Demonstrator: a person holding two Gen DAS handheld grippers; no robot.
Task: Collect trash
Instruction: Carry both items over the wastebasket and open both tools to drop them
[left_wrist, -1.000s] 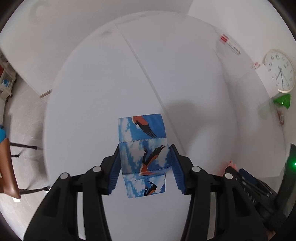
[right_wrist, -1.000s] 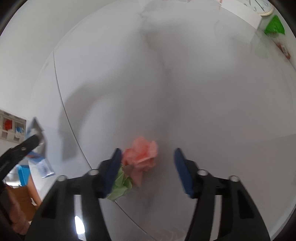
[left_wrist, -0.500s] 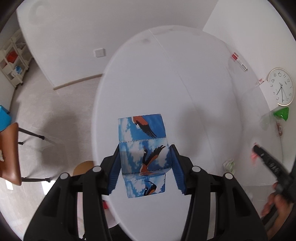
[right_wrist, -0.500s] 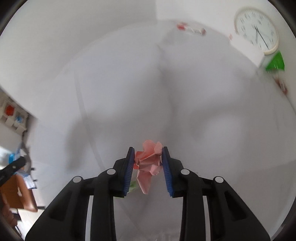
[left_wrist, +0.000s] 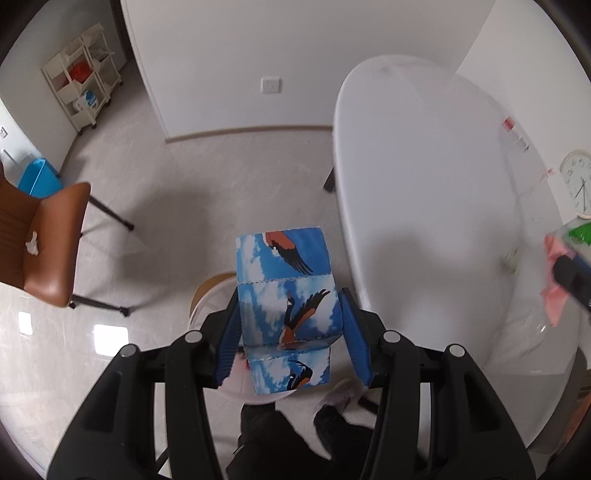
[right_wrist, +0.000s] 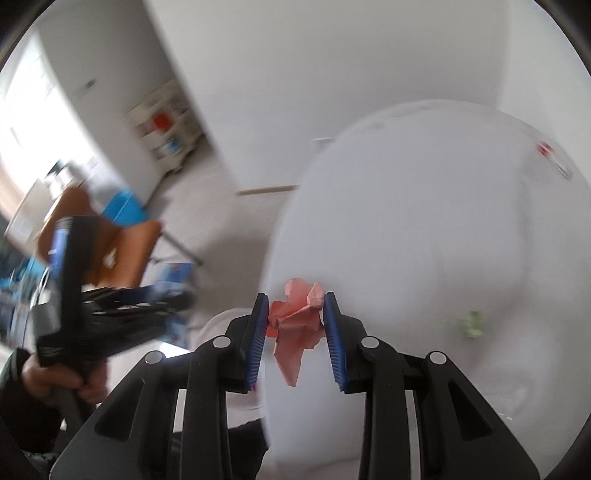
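A: Left gripper status?
B: Jaws closed partway, clamping the bird-print carton above a round bin on the floor

A: Right gripper?
B: Jaws nearly together, pinching crumpled pink paper over the white table edge

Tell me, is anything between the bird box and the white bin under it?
Nothing visible. The left hand-held gripper holds the bird box right above the white bin on the floor, with only air showing between; the box hides part of the bin.
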